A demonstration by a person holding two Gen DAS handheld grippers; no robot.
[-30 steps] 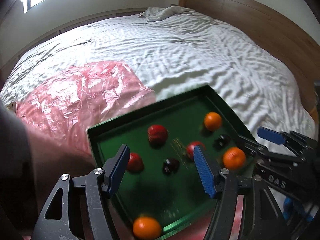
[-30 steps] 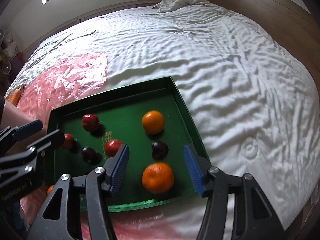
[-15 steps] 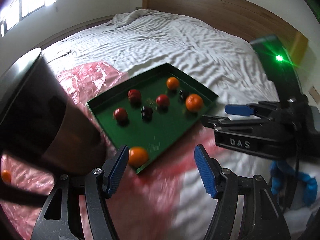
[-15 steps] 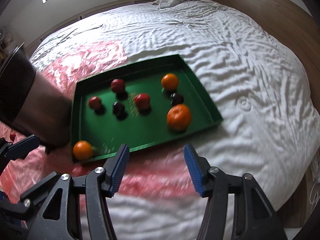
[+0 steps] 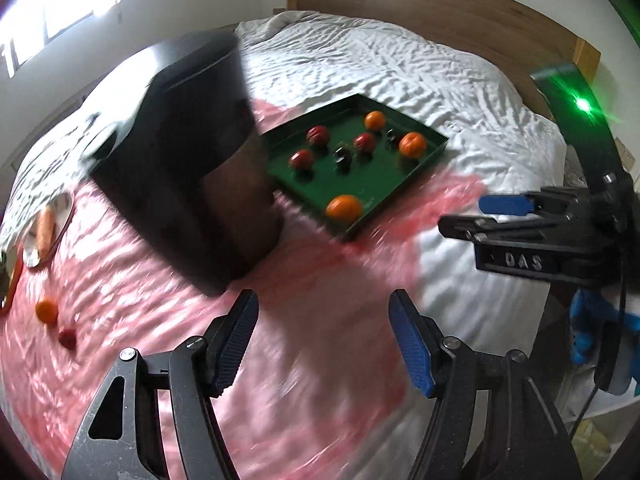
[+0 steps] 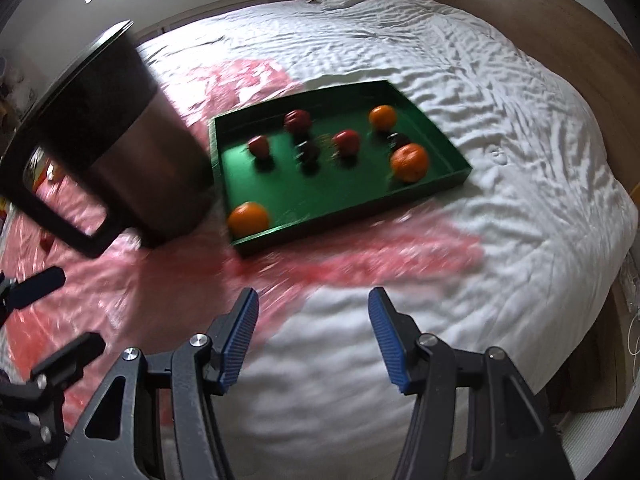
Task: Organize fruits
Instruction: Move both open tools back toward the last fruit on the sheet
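A green tray (image 6: 320, 196) lies on the bed with three oranges (image 6: 409, 162), three red fruits (image 6: 347, 142) and two dark fruits (image 6: 309, 152) in it. The left wrist view shows the same tray (image 5: 320, 184) further off, with an orange (image 5: 344, 207) at its near corner. My left gripper (image 5: 324, 308) hangs open over the pink plastic sheet (image 5: 280, 360), nothing between its fingers. My right gripper (image 6: 312, 304) is open and empty over the white cover, short of the tray. On the pink sheet at far left lie a loose orange (image 5: 47, 311) and a small red fruit (image 5: 67, 336).
A tall black and steel jug (image 6: 120, 152) with a handle stands left of the tray, on the pink sheet. A carrot (image 5: 45, 229) lies on a plate at the far left. A wooden headboard (image 5: 440, 12) runs behind the bed. Each gripper shows in the other's view.
Both grippers have drawn back from over the tray, which now sits farther away. The jug and the pink sheet's loose fruit have come into view. The jaws stay open.
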